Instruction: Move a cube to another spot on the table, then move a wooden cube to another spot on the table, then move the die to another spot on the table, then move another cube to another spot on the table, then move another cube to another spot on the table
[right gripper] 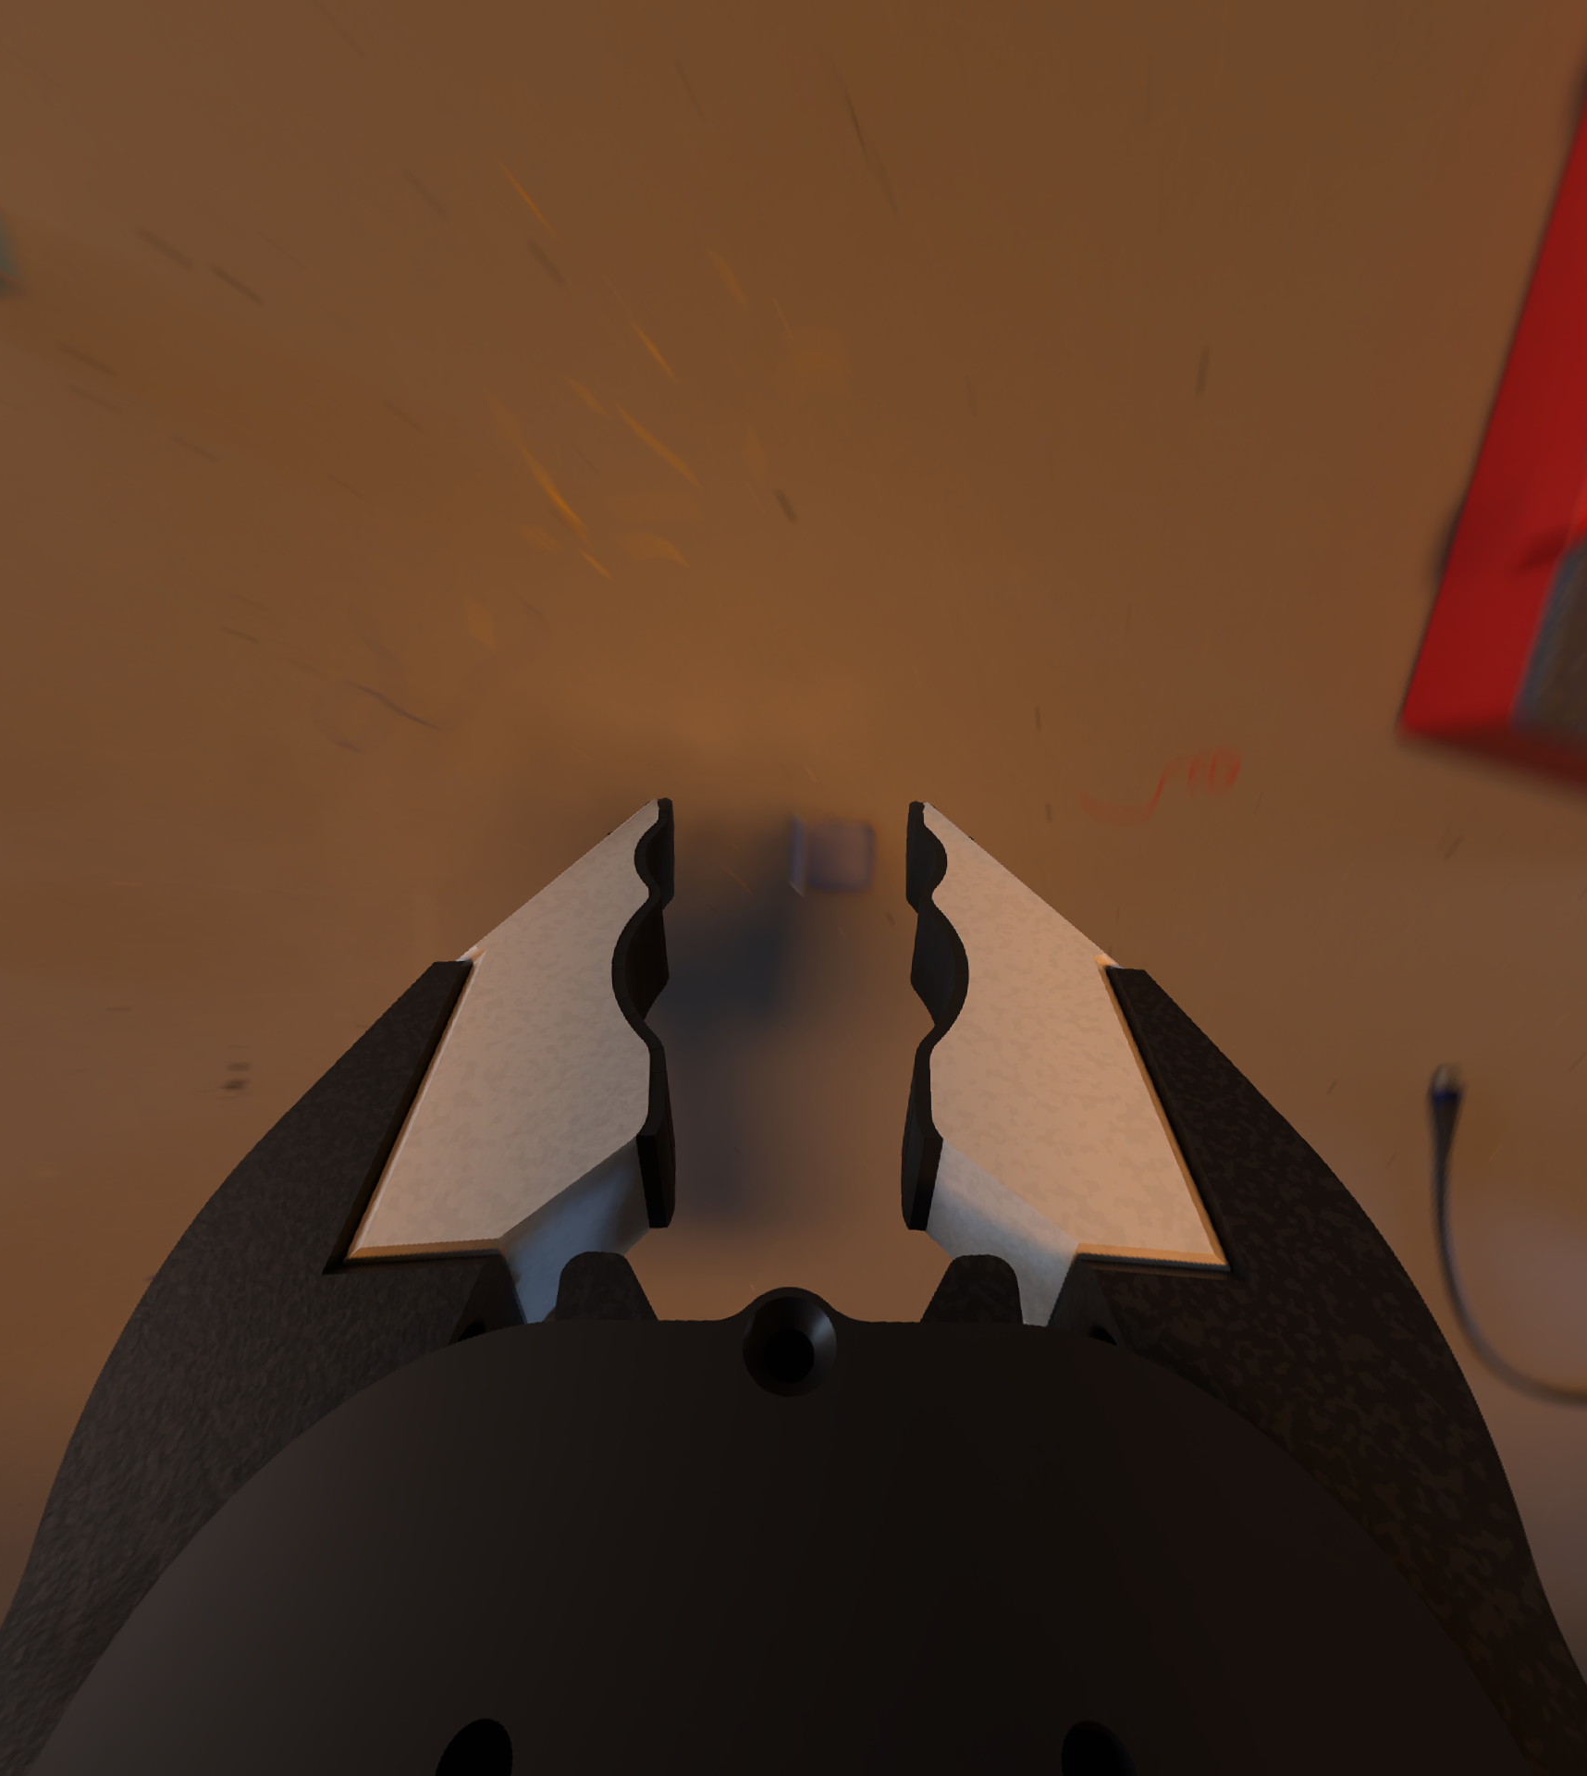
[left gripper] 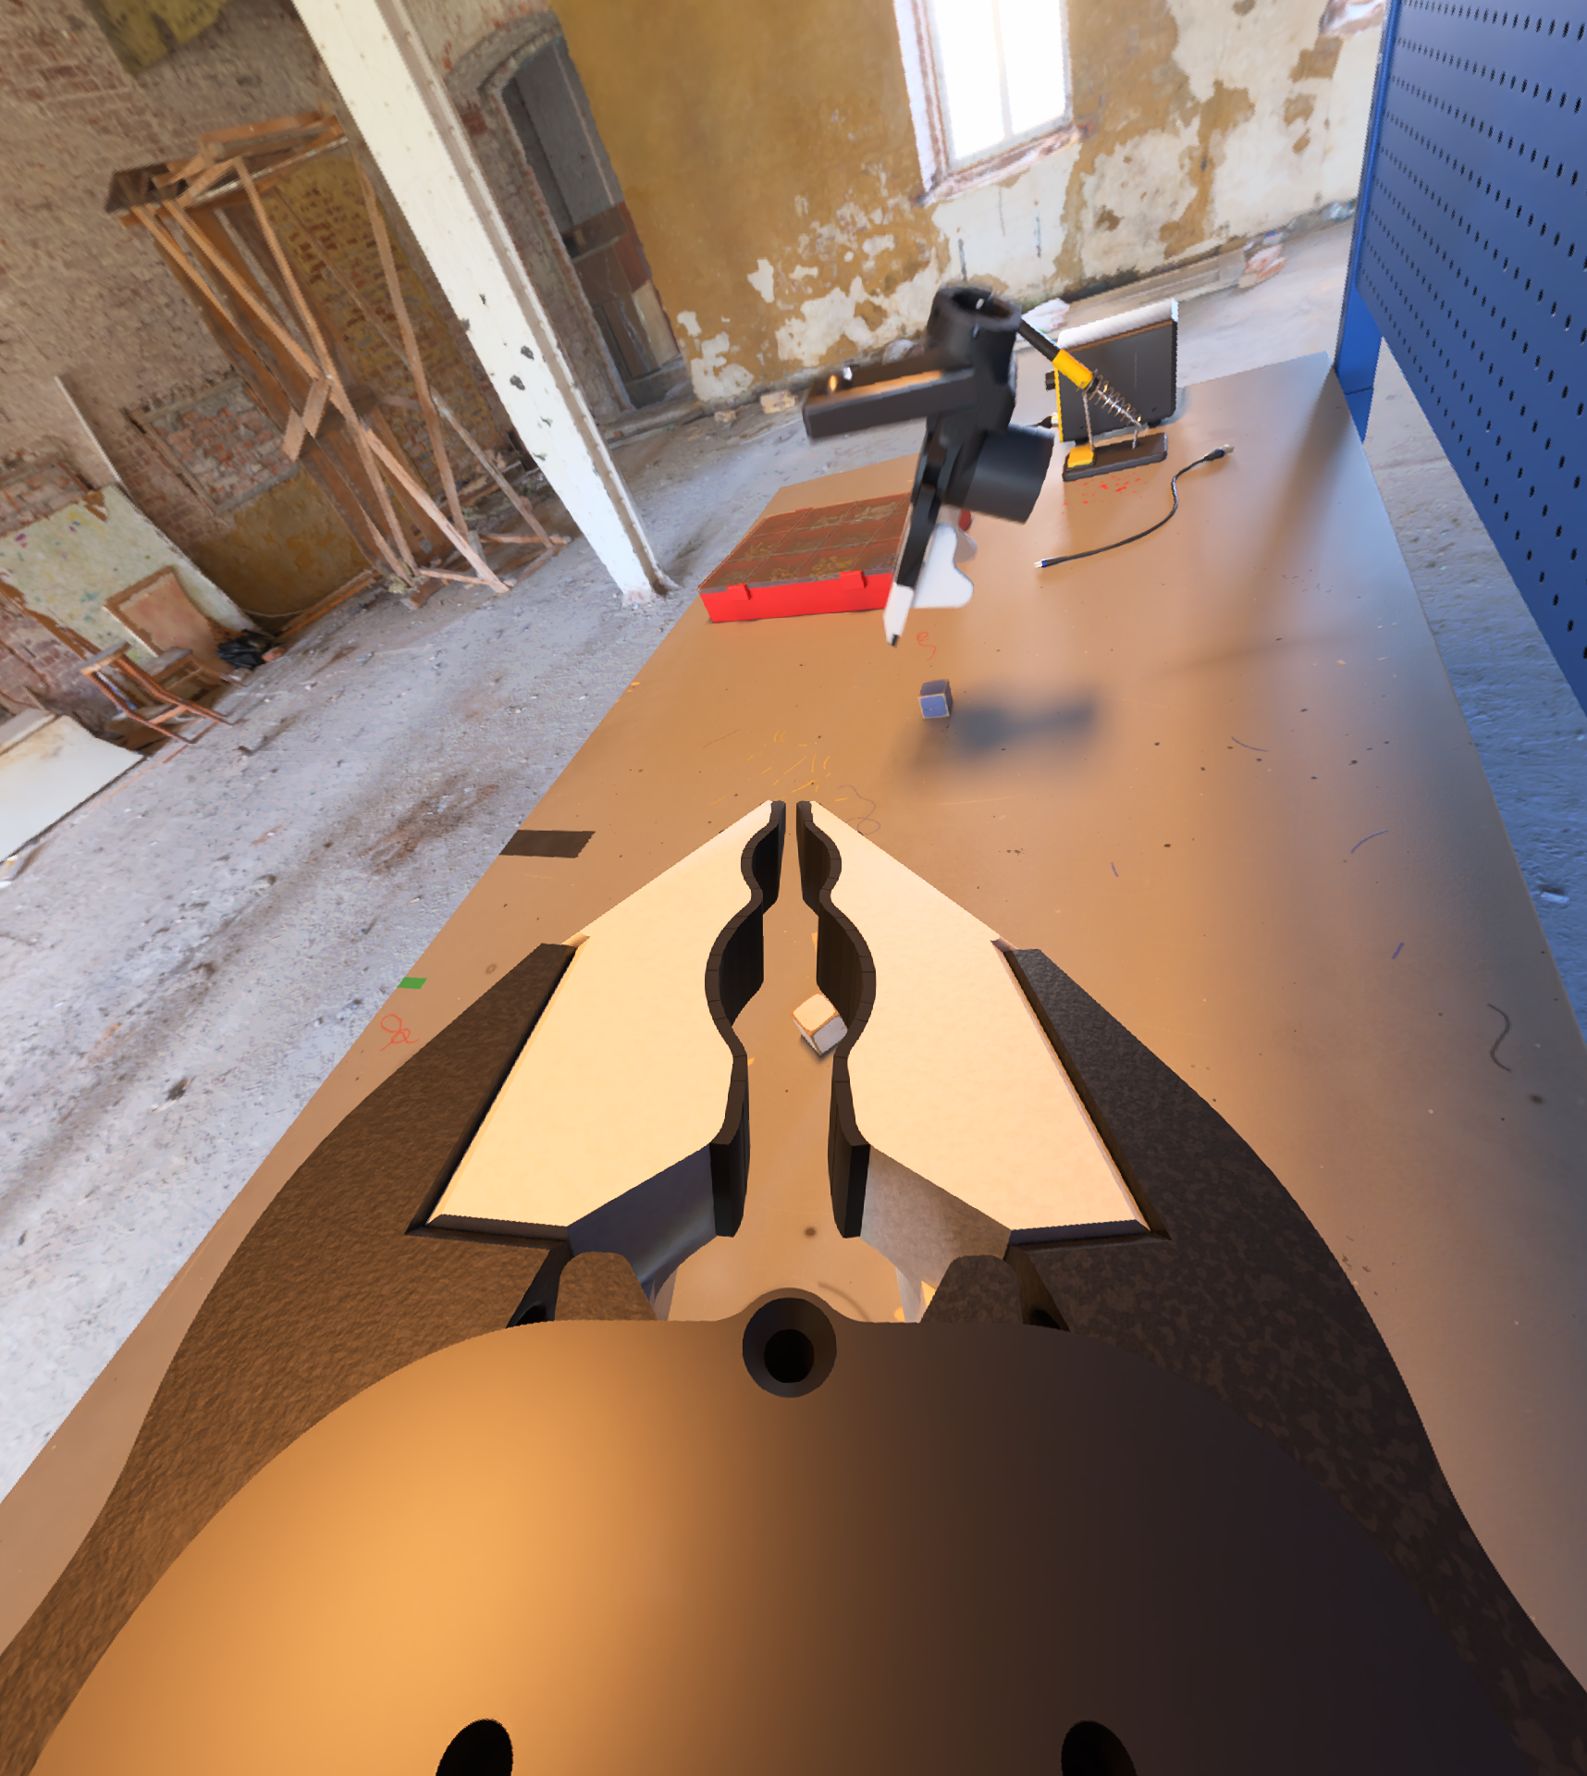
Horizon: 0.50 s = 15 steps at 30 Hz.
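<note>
Cubes lie apart on the table: a pale cube at centre frame, seen through the left gripper's nearly closed fingers; farther up, a blue cube below the wide-open right gripper, red organizer beyond.

Warm daylight from the bright, blown-out window glares on the long brown wooden table; straight edges bow outward. The right wrist view is dim and motion-blurred, smearing the small blue-grey cube and its soft shadow
</note>
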Available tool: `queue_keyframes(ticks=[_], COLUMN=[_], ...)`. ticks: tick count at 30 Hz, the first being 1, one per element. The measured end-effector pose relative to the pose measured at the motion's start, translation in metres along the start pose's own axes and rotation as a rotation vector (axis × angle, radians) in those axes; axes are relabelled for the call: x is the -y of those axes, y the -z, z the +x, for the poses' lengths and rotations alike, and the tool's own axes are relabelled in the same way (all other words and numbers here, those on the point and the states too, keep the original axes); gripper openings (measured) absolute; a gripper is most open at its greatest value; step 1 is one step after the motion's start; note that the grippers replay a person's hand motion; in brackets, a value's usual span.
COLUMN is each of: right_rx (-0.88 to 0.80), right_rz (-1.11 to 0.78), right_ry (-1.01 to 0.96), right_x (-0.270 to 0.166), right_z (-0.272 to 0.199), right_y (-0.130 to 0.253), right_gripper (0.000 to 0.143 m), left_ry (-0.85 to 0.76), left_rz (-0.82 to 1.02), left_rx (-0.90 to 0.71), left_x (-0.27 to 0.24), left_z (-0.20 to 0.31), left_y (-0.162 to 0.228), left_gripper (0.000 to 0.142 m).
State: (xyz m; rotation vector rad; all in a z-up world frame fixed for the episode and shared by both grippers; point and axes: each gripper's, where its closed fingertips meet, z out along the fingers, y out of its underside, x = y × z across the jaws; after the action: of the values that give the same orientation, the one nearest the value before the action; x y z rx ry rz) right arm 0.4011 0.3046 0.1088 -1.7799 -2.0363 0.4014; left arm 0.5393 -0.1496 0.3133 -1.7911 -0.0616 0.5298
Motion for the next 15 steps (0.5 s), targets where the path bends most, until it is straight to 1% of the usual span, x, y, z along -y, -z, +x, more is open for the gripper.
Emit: queue_keyframes(ticks=[1, 3, 5, 7, 10, 12, 15], right_rx=[0.007, 0.077, 0.192, 0.266, 0.306, 0.352, 0.334], right_rz=[0.096, 0.23, 0.239, 0.2, 0.108, 0.044, -0.011], right_ry=[0.055, 0.231, 0.413, 0.499, 0.436, 0.36, 0.33], right_x=[0.02, 0.05, 0.058, 0.056, 0.041, 0.028, 0.016], right_z=[-0.017, -0.07, -0.133, -0.183, -0.231, -0.253, -0.269], right_y=[0.024, 0.06, 0.07, 0.056, 0.013, -0.014, -0.041], right_gripper=[0.048, 0.046, 0.046, 0.045, 0.042, 0.039, 0.042], left_ry=[0.002, 0.002, 0.008, 0.014, 0.018, 0.013, 0.026], left_rz=[0.002, -0.003, -0.015, -0.029, -0.042, -0.036, -0.027], left_rx=[0.002, 0.007, 0.01, 0.017, 0.023, 0.005, -0.008], left_x=[0.0, -0.001, -0.003, -0.006, -0.009, -0.008, -0.008], left_z=[-0.001, -0.002, -0.004, -0.006, -0.006, -0.002, -0.002], left_y=[0.0, -0.001, -0.003, -0.004, -0.005, -0.004, -0.003], left_gripper=[0.002, 0.002, 0.002, 0.002, 0.003, 0.003, 0.003])
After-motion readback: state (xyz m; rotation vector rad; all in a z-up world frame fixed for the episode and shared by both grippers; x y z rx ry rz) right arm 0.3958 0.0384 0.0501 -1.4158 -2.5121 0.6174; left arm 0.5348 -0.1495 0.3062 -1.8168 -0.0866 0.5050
